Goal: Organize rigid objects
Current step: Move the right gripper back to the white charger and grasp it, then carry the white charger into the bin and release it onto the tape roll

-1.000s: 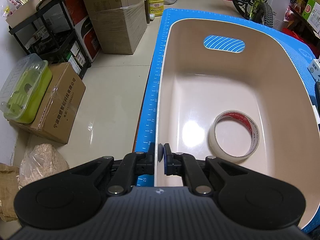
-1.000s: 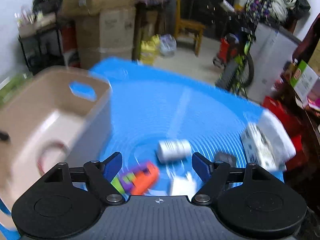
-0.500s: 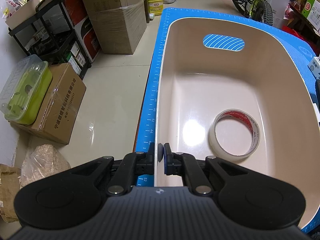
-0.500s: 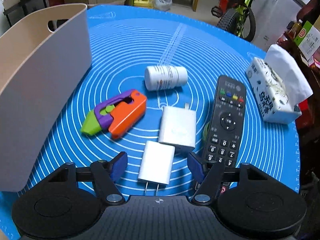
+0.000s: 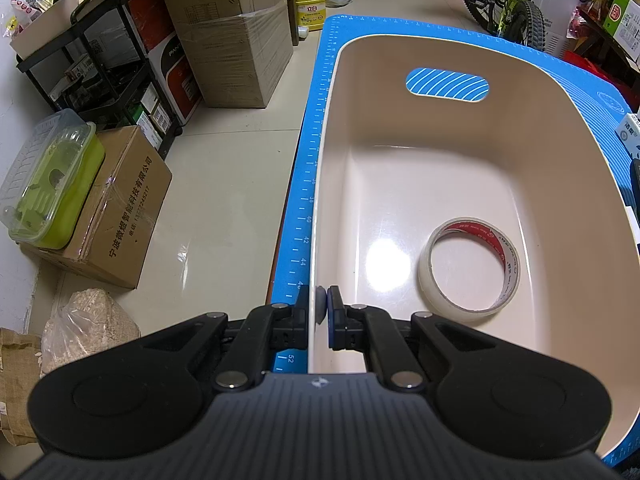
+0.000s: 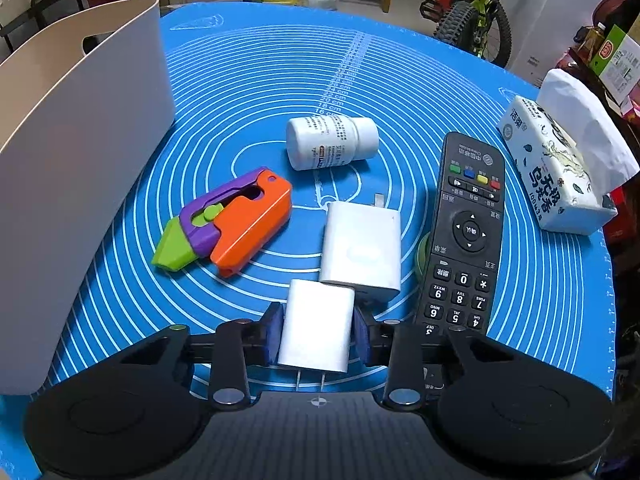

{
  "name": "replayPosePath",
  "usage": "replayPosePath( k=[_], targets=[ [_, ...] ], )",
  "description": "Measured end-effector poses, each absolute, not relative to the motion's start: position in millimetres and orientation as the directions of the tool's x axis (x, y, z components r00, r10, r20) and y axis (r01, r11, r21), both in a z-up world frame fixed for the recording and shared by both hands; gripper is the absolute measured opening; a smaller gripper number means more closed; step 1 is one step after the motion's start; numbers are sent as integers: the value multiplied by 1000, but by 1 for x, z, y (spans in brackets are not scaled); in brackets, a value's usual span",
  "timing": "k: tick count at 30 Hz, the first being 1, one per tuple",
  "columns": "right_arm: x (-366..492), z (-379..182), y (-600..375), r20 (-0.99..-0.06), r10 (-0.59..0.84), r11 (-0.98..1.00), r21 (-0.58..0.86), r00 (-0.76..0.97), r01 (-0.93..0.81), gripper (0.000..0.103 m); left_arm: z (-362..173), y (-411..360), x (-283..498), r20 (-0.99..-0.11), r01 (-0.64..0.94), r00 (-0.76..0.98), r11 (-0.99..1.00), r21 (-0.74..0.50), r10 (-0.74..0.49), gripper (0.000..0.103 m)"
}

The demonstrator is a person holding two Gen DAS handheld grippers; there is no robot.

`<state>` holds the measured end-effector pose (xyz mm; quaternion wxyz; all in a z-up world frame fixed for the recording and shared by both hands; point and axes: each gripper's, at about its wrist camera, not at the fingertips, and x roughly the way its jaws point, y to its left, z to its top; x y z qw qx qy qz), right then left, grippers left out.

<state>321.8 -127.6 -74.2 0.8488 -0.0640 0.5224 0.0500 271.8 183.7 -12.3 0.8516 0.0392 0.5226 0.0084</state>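
My left gripper [image 5: 319, 312] is shut on the near left rim of the beige bin [image 5: 400, 184], which holds a roll of tape [image 5: 470, 266]. My right gripper [image 6: 318, 330] is shut on a small white charger [image 6: 316, 326] lying on the blue mat [image 6: 260, 80]. A second, larger white charger [image 6: 362, 246] lies just beyond it. An orange, purple and green toy knife [image 6: 228, 224], a white pill bottle [image 6: 330, 142] on its side and a black remote [image 6: 466, 236] lie on the mat. The bin [image 6: 72, 152] stands at the left in the right wrist view.
A tissue pack [image 6: 560, 164] sits at the mat's right edge. Off the mat's left edge is the floor with cardboard boxes [image 5: 116, 208], a green container [image 5: 52, 180] and a black shelf [image 5: 104, 64]. A bicycle [image 6: 472, 24] stands beyond the mat.
My right gripper has moved forward and down and closed its fingers on the small white charger. My left gripper has stayed clamped on the bin's rim.
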Motion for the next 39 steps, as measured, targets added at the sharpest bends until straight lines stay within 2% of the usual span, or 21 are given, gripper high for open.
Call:
replayPosePath(
  k=[15, 22, 28, 33, 39],
  targets=[
    [301, -19, -111, -823, 85, 977, -42, 562, -209, 42, -13, 184, 272, -890, 26, 453, 997, 74, 54, 9],
    [299, 31, -90, -724, 144, 968, -39, 674, -248, 42, -13, 184, 272, -890, 27, 453, 997, 75, 55, 9],
    [307, 64, -44, -656, 244, 936, -33, 714, -349, 42, -13, 184, 272, -890, 27, 452, 997, 76, 56, 9],
    [322, 62, 4, -663, 292, 895, -65, 689, -441, 42, -13, 184, 272, -890, 27, 452, 997, 75, 55, 9],
    [339, 29, 54, -739, 290, 861, -77, 608, -503, 42, -13, 184, 272, -890, 28, 452, 997, 75, 55, 9]
  ],
)
